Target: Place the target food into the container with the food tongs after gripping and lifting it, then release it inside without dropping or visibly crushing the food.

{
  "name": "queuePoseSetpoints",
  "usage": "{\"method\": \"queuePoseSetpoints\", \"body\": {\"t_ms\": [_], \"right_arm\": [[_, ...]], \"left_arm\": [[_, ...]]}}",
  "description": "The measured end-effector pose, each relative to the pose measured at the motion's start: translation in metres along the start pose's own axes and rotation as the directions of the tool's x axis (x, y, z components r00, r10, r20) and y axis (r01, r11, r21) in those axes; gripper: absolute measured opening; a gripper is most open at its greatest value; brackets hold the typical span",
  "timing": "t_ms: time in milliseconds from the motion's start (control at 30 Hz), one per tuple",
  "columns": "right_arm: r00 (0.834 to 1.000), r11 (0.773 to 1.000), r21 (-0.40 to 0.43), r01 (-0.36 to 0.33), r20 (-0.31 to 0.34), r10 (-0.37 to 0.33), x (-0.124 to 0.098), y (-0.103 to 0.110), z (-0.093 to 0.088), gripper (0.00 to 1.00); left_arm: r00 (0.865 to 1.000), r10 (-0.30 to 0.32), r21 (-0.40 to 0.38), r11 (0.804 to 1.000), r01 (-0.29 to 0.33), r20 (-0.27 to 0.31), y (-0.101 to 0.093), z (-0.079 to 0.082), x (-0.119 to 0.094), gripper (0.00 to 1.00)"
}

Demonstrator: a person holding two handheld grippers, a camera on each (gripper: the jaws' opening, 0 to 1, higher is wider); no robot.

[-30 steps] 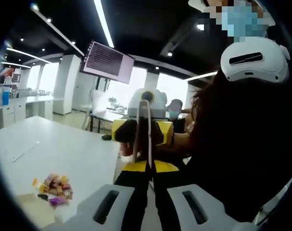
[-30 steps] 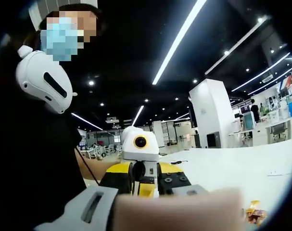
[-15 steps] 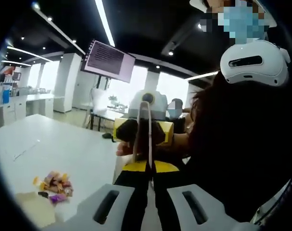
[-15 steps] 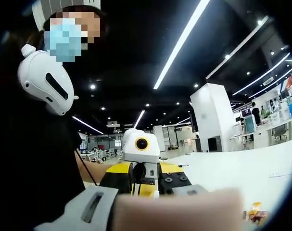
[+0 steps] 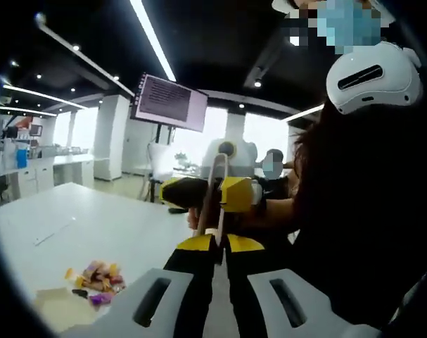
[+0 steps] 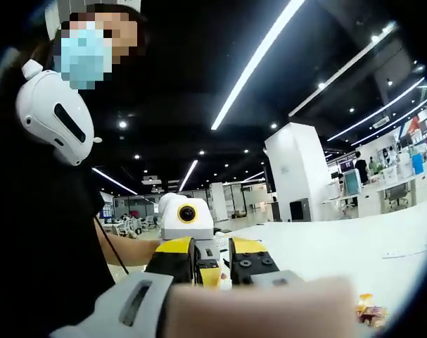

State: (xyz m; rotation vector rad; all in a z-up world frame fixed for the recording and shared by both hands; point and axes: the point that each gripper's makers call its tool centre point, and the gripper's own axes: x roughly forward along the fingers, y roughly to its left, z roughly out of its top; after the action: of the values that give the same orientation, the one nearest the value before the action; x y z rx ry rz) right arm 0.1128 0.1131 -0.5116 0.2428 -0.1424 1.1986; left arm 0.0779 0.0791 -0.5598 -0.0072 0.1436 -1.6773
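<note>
A small pile of wrapped candies (image 5: pixel 95 277) lies on the white table (image 5: pixel 129 232), next to a flat beige sheet (image 5: pixel 55 312). The pile is seen again as candies (image 6: pixel 368 310) at the lower right of the right gripper view. My left gripper (image 5: pixel 218 246) has its yellow-tipped jaws close together on the thin pale food tongs (image 5: pixel 217 190). The tongs point at my right gripper (image 5: pixel 213 196), which faces it, held by a hand. In the right gripper view the left gripper (image 6: pixel 212 262) is straight ahead. A blurred beige shape (image 6: pixel 262 310) hides the right jaws.
A person in dark clothes, wearing a white headset (image 5: pixel 371 77), stands close behind both grippers. The table runs off to the candy side. A screen (image 5: pixel 172 102) hangs at the back, with desks and a seated person (image 5: pixel 273 165) beyond.
Both views have shifted and rolled a little with the hands. The grippers still face each other with the tongs between them. The candies have not moved on the table.
</note>
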Motion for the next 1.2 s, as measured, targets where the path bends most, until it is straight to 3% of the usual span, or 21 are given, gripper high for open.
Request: {"method": "queuePoseSetpoints", "body": {"t_ms": [200, 333, 400, 467, 667, 700, 733, 767, 833, 967, 1133, 1200], "right_arm": [[0.999, 0.999, 0.020, 0.033, 0.006, -0.033, -0.008, -0.009, 0.003, 0.18], [0.995, 0.996, 0.003, 0.091, -0.042, -0.091, -0.019, -0.028, -0.002, 0.20], [0.992, 0.994, 0.004, 0.113, -0.065, -0.112, -0.024, -0.036, -0.006, 0.21], [0.987, 0.991, 0.004, 0.131, -0.091, -0.130, -0.027, -0.041, -0.013, 0.22], [0.962, 0.978, -0.005, 0.209, -0.178, -0.207, -0.040, -0.075, -0.035, 0.23], [0.959, 0.976, 0.008, 0.219, -0.188, -0.214, -0.042, -0.083, -0.038, 0.23], [0.957, 0.974, 0.006, 0.225, -0.190, -0.220, -0.043, -0.087, -0.039, 0.23], [0.952, 0.972, 0.002, 0.234, -0.203, -0.229, -0.044, -0.093, -0.041, 0.23], [0.946, 0.971, -0.006, 0.239, -0.222, -0.234, -0.044, -0.098, -0.045, 0.23], [0.940, 0.968, -0.010, 0.250, -0.238, -0.245, -0.044, -0.109, -0.052, 0.23], [0.931, 0.963, -0.013, 0.271, -0.253, -0.265, -0.049, -0.120, -0.058, 0.24], [0.928, 0.960, -0.014, 0.278, -0.255, -0.272, -0.051, -0.123, -0.059, 0.24]], "left_arm": [[0.995, 0.090, -0.018, 0.996, -0.091, -0.049, 0.010, -0.019, -0.018, 0.06], [0.978, 0.204, -0.047, 0.977, -0.206, -0.044, 0.020, -0.031, -0.038, 0.24], [0.962, 0.266, -0.072, 0.960, -0.270, -0.062, 0.023, -0.042, -0.047, 0.37], [0.941, 0.330, -0.078, 0.939, -0.335, -0.075, 0.027, -0.055, -0.057, 0.44], [0.866, 0.474, -0.081, 0.868, -0.490, -0.157, 0.035, -0.094, -0.089, 0.51], [0.863, 0.481, -0.095, 0.862, -0.498, -0.152, 0.035, -0.097, -0.091, 0.56], [0.852, 0.505, -0.112, 0.847, -0.520, -0.142, 0.037, -0.098, -0.094, 0.61], [0.831, 0.540, -0.116, 0.825, -0.554, -0.132, 0.040, -0.101, -0.099, 0.67], [0.809, 0.573, -0.103, 0.804, -0.586, -0.133, 0.043, -0.110, -0.108, 0.76], [0.790, 0.591, -0.119, 0.783, -0.610, -0.163, 0.045, -0.126, -0.116, 0.77], [0.739, 0.649, -0.039, 0.746, -0.665, -0.183, 0.053, -0.144, -0.123, 0.99], [0.740, 0.644, -0.039, 0.749, -0.662, -0.193, 0.054, -0.150, -0.122, 0.99]]}}
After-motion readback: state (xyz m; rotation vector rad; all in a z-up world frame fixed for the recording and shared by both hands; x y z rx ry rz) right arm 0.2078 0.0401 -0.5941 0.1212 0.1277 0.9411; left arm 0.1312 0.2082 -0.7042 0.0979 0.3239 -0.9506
